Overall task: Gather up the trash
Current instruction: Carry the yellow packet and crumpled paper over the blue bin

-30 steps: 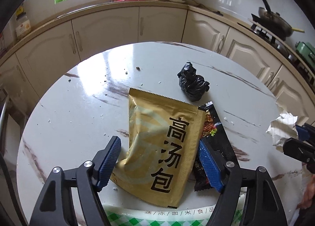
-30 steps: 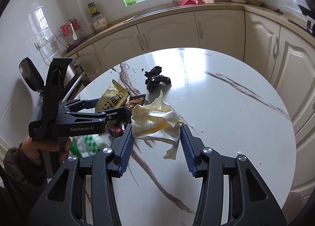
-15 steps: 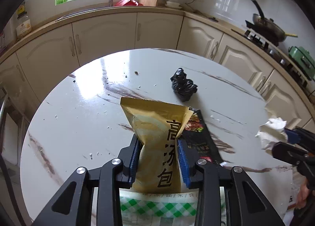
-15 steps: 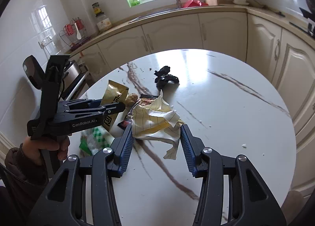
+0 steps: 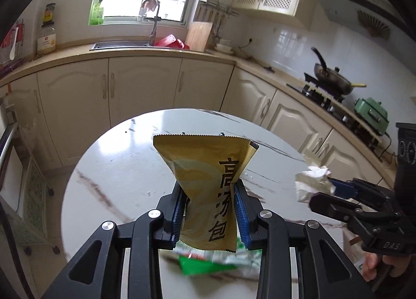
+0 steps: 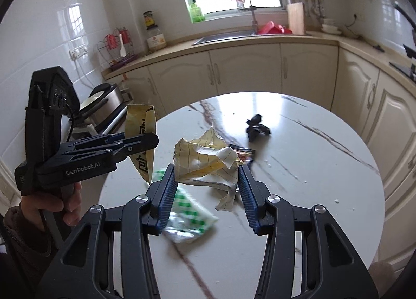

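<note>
The left hand-held gripper (image 5: pixel 210 210) is clenched on a gold soup packet (image 5: pixel 208 182), its blue pads pinching the packet at the waist so the top fans out above them; the jaws closed onto it just now, and the packet hangs clear of the round marble worktop (image 5: pixel 109 169). The right hand-held gripper (image 6: pixel 206 189) grasps a crumpled sheet of yellow lined paper (image 6: pixel 205 161), also lifted off the surface. Still lying on the worktop are a green-and-white checked wrapper (image 6: pixel 192 215) near the near edge, a dark snack wrapper (image 6: pixel 243 154) toward the middle, and a knotted black plastic bag (image 6: pixel 256 127) further toward the far edge. A person's hand (image 6: pixel 52 202) in a dark sleeve holds the left tool's grip.
</note>
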